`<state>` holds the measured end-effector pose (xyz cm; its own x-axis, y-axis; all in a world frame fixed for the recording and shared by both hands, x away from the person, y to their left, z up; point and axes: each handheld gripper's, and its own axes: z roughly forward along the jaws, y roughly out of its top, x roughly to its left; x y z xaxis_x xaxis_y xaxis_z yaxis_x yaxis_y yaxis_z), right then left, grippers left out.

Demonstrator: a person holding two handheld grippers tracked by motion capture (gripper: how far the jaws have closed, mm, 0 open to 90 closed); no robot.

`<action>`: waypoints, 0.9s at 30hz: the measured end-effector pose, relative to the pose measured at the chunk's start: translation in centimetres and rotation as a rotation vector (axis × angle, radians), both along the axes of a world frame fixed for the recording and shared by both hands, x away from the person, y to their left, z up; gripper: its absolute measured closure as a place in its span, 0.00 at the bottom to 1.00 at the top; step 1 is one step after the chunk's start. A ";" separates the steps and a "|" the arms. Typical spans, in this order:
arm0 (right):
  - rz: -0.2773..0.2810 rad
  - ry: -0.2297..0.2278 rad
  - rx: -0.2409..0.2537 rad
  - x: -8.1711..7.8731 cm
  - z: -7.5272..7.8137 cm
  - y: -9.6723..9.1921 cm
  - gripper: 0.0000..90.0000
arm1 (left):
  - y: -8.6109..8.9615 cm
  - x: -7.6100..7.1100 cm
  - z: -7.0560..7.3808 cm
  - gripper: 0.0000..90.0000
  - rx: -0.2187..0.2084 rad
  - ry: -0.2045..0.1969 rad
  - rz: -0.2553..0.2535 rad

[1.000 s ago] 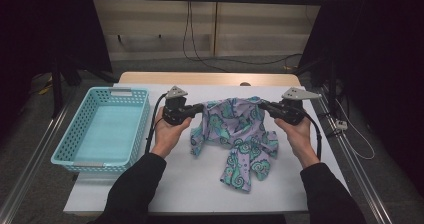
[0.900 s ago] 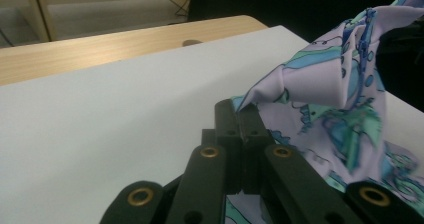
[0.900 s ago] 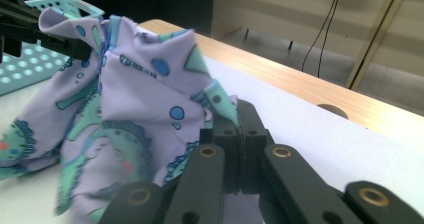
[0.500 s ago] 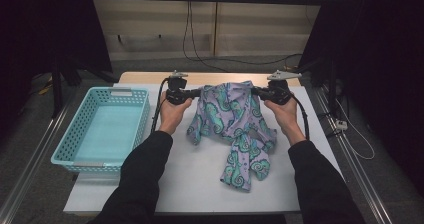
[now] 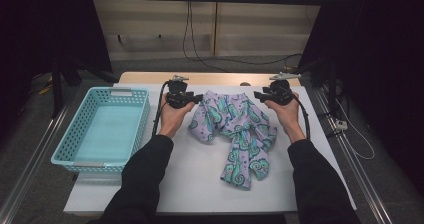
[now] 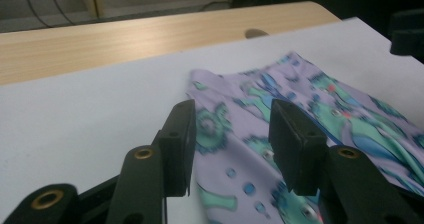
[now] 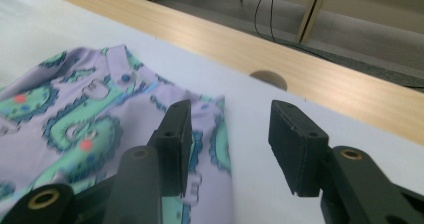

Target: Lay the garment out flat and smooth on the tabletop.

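Now both tongs stand released, having just been opening, and the patterned garment (image 5: 235, 129) lies on the white counter (image 5: 200, 184), no longer pinched at either top corner. My left tongs (image 5: 199, 98) hover just over the garment's left upper edge; in the left gripper view the cloth (image 6: 300, 134) lies below and between the open jaws, untouched by the pads as far as I can tell. My right tongs (image 5: 257, 95) sit at the opposite top corner, where the right gripper view shows the fabric's edge (image 7: 100, 119) under the nearer jaw and bare counter under the other.

The garment is spread across the far middle of the counter, its upper part fairly flat, but its lower part is twisted and bunched into a tail toward the near edge. The blue basket (image 5: 102, 129) stands well apart on the left, empty.

What worries me from here: if I fold now, that twisted lower half gets trapped in the fold and the result comes out lumpy. If I regrasp at the corners, the right tongs could close on bare counter, since only one jaw is over cloth. Dragging low could also snag the loose fabric and pull the flat top out of shape.
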<state>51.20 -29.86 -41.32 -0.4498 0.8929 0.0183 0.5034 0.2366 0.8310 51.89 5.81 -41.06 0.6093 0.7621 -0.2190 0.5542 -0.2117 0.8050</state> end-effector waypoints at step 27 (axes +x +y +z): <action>0.017 0.138 -0.073 -7.0 -5.1 -4.1 1.00 | -3.6 -7.0 -5.3 0.40 0.166 -0.012 -0.178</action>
<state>44.24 -33.91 -46.39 -0.4625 0.8865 0.0164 0.6072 0.3032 0.7345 44.90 2.24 -46.34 0.7389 0.6676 -0.0915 0.4872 -0.4355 0.7570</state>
